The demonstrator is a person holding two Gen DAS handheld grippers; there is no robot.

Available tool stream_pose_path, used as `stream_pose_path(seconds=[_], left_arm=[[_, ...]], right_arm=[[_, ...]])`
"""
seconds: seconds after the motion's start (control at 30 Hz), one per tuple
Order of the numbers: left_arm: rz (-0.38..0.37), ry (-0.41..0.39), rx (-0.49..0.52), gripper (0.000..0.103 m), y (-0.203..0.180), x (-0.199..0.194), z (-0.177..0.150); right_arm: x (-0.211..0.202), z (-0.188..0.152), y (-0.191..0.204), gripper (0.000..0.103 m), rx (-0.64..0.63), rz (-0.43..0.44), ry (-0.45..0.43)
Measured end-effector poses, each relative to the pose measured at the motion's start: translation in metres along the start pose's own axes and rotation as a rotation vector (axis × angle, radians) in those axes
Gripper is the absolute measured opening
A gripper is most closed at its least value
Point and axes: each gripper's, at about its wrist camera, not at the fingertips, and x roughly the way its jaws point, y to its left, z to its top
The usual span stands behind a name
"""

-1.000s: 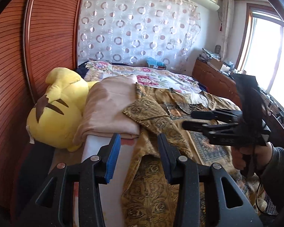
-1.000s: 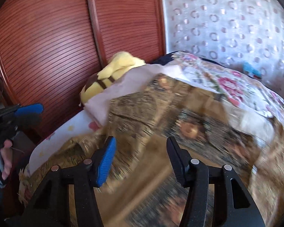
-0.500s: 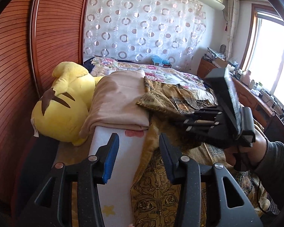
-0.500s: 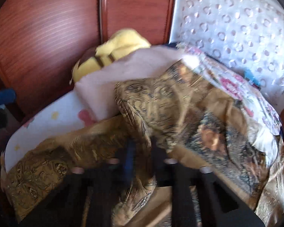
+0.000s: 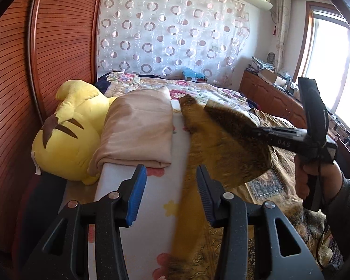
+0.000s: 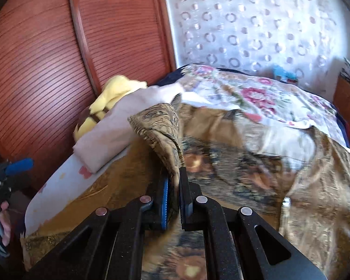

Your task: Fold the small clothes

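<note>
The right claw (image 6: 173, 200) has just closed on a raised corner of the gold patterned garment (image 5: 231, 149) near the bed's (image 5: 221, 93) left edge, apparently starting a fold, while the left claw (image 5: 170, 193) waits half-open, holding nothing.

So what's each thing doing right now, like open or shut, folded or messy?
right gripper: shut on the gold cloth, a flap lifted
left gripper: open, holding nothing
gold cloth: rumpled, not folded
beige blanket: folded
yellow plush toy: lying against the wardrobe
</note>
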Motion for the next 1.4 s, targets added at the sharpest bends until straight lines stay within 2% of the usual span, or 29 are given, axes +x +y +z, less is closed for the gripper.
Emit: stream_pose_path(seconds=[0.23,0.27,0.33,0.37,0.43,0.6,0.77,0.93,1.07,1.17,1.23,1.4], left_arm=[[-0.013,0.019,0.059,0.045,-0.019,0.020,0.017],[-0.015,0.025,0.069,0.045,-0.022,0.026,0.022],[-0.020,0.032,0.083,0.045,-0.026,0.035,0.030],[-0.016,0.039,0.095,0.045,-0.029,0.041,0.035],[-0.018,0.049,0.118,0.045,-0.035,0.053,0.045],[-0.029,0.095,0.152,0.045,-0.053,0.090,0.068],[-0.041,0.149,0.168,0.045,-0.071,0.128,0.085],[0.023,0.209,0.184,0.045,-0.077,0.170,0.098],[0.060,0.267,0.205,0.045,-0.077,0.193,0.099],[0.076,0.277,0.239,0.028,-0.078,0.195,0.097],[0.076,0.270,0.241,0.007,-0.070,0.190,0.099],[0.100,0.226,0.238,0.002,-0.050,0.175,0.109]], right_arm=[[-0.021,-0.014,-0.019,0.014,0.018,-0.091,-0.008],[-0.024,-0.017,-0.022,0.018,0.014,-0.100,-0.007],[-0.033,-0.023,-0.026,0.039,0.004,-0.112,-0.006],[-0.035,-0.026,-0.029,0.041,-0.002,-0.115,-0.004],[-0.052,-0.032,-0.024,0.043,-0.025,-0.133,0.018],[-0.055,-0.047,-0.042,0.043,-0.074,-0.230,0.088],[-0.055,-0.062,-0.063,0.043,-0.037,-0.262,0.134],[-0.053,-0.068,-0.080,0.043,-0.013,-0.272,0.165],[-0.060,-0.073,-0.085,0.043,-0.005,-0.258,0.155],[-0.067,-0.075,-0.089,0.043,0.010,-0.245,0.154],[-0.070,-0.076,-0.092,0.043,0.020,-0.236,0.152],[-0.068,-0.076,-0.092,0.043,0.018,-0.240,0.152]])
